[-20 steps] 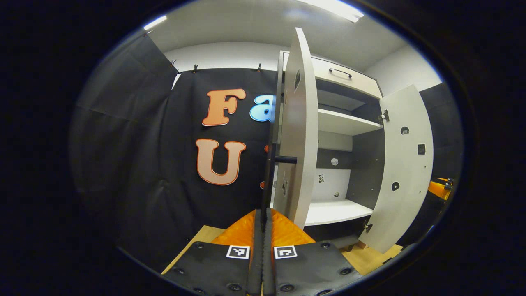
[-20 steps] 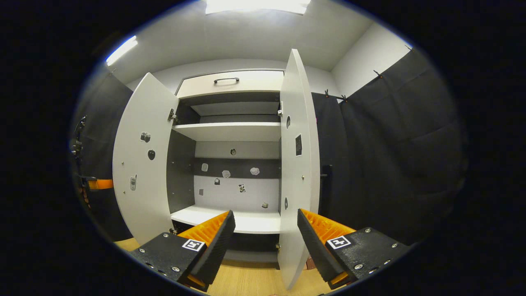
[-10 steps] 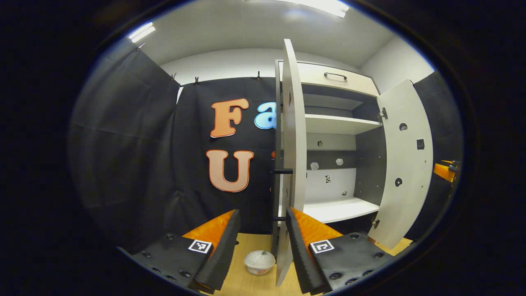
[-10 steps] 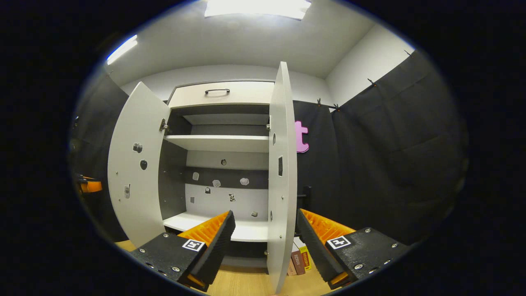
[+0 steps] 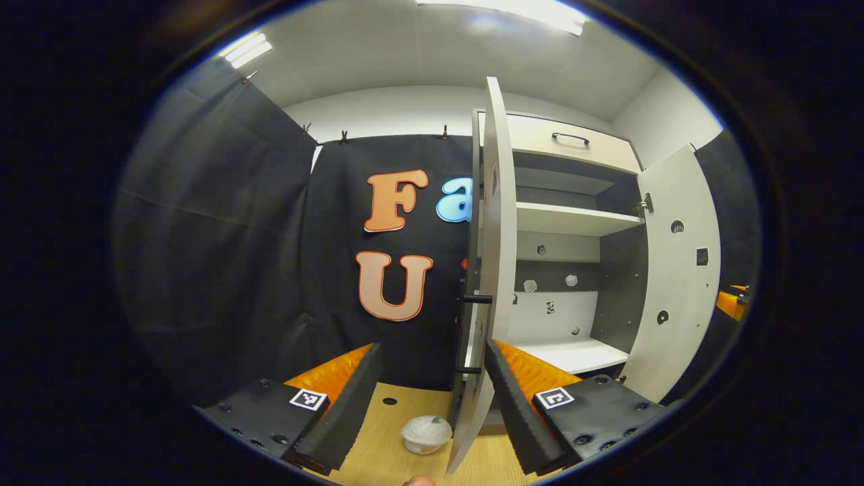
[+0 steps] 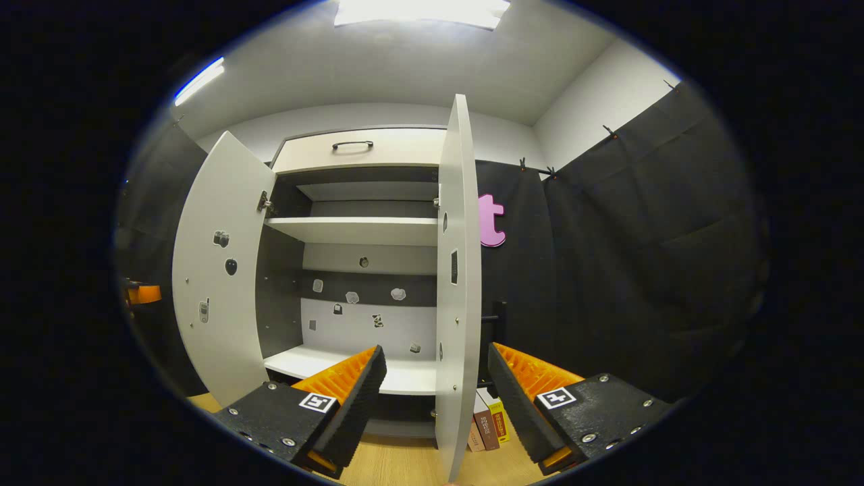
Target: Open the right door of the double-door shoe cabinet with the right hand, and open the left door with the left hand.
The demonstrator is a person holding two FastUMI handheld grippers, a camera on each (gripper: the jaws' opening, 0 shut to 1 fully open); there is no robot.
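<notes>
While both doors stand wide open, the shoe cabinet point(image 6: 364, 145) holds two bare white shelves, an upper shelf point(image 6: 358, 231) and a lower shelf point(image 6: 398, 376). In the left gripper view, the left gripper point(image 5: 426, 398), shut a second ago, now has its fingers apart around the left door point(image 5: 496, 270) edge, a small bowl point(image 5: 425, 433) below. The right gripper point(image 6: 435, 395) gapes around the right door point(image 6: 457, 283), three books point(image 6: 487, 418) beside it.

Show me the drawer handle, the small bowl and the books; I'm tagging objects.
drawer handle point(image 6: 352, 144), right gripper view, bar's middle.
small bowl point(image 5: 426, 433), left gripper view, its top.
books point(image 6: 487, 424), right gripper view, a spine.
</notes>
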